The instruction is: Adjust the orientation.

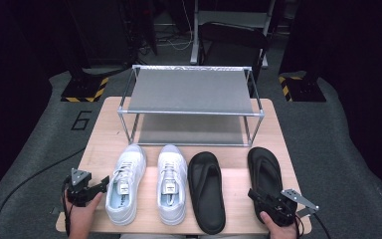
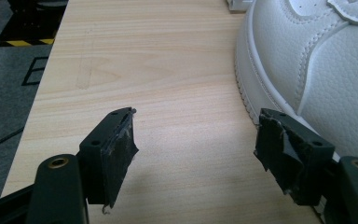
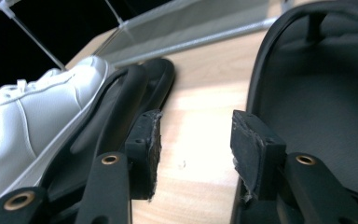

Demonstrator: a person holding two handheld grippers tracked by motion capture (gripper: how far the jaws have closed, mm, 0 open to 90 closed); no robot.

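Note:
Two white sneakers, one on the left (image 1: 125, 181) and one on the right (image 1: 172, 183), stand side by side on the wooden table (image 1: 104, 134). To their right lie two black flip-flops, the left one (image 1: 206, 191) and the right one (image 1: 264, 172). My left gripper (image 1: 103, 183) sits open beside the left sneaker's heel, with bare wood between its jaws. In the left gripper view that gripper (image 2: 196, 135) has the sneaker (image 2: 317, 60) touching or just off its right jaw. My right gripper (image 1: 253, 193) is open at the right flip-flop's heel. In the right gripper view the jaws (image 3: 196, 135) frame bare wood between the flip-flops (image 3: 121, 98) (image 3: 317, 93).
A two-tier metal shoe rack (image 1: 191, 92) with grey shelves stands at the back of the table, both shelves bare. The table's front edge (image 1: 144, 230) lies just under the shoes' heels. Cables trail from both grippers over the grey floor (image 1: 25, 149).

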